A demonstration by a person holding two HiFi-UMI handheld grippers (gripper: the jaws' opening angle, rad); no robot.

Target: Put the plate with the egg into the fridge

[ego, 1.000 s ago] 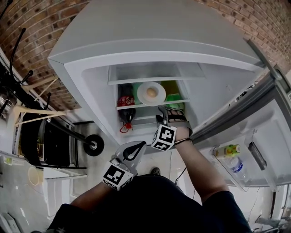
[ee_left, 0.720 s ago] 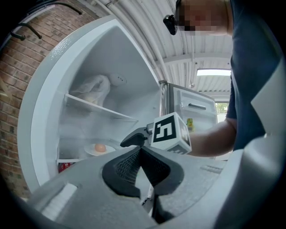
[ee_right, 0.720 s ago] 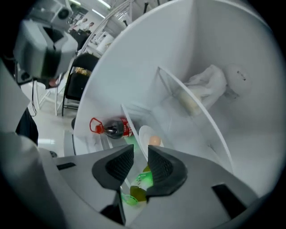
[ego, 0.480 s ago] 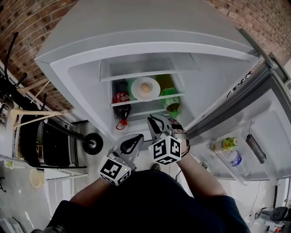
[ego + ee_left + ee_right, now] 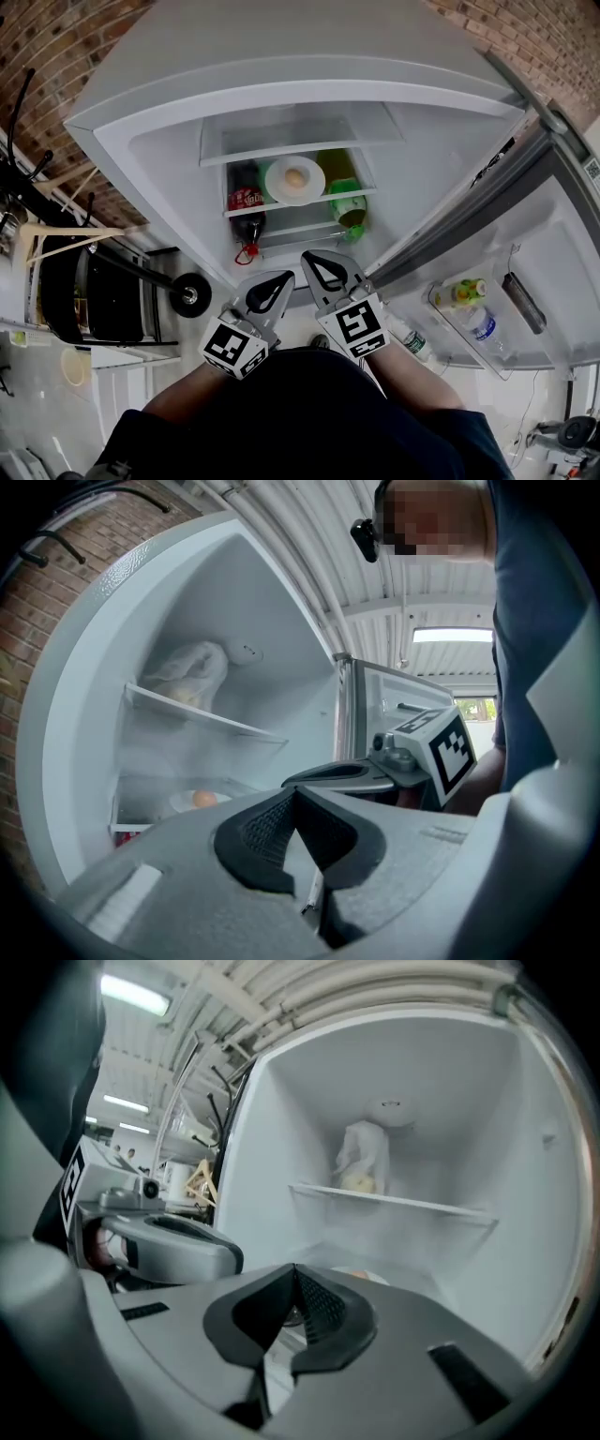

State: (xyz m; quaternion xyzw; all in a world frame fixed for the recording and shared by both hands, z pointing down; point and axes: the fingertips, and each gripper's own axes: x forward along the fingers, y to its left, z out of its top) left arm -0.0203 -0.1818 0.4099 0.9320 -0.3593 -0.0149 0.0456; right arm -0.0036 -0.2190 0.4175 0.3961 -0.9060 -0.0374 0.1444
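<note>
From the head view, the left gripper [image 5: 283,277] and the right gripper [image 5: 311,261] are held side by side in front of the open fridge [image 5: 178,141], both with jaws together and nothing in them. Well beyond both sets of jaw tips, the plate [image 5: 294,194] sits on a middle shelf [image 5: 366,192]. It is round and white, with a single pale brown egg [image 5: 294,176] at its centre. On the same shelf a dark cola bottle [image 5: 246,201] with a red label stands just left of the plate and a green bottle [image 5: 349,202] just right of it. In the left gripper view, the left gripper [image 5: 295,794] has its ribbed black pads pressed together on nothing. The plate [image 5: 180,803] shows to the left of and beyond the tips as a shallow white disc, with the egg [image 5: 203,799] an orange-tan oval on it. The right gripper [image 5: 342,778] lies just right of the tips. In the right gripper view, the right gripper [image 5: 294,1277] has its jaws just closed down to a shut pinch, and nothing is between them. Only the white rim of the plate [image 5: 375,1279] peeks over the right jaw, just beyond the tips. A white bag [image 5: 364,1162] rests on the upper shelf above and beyond them.
</note>
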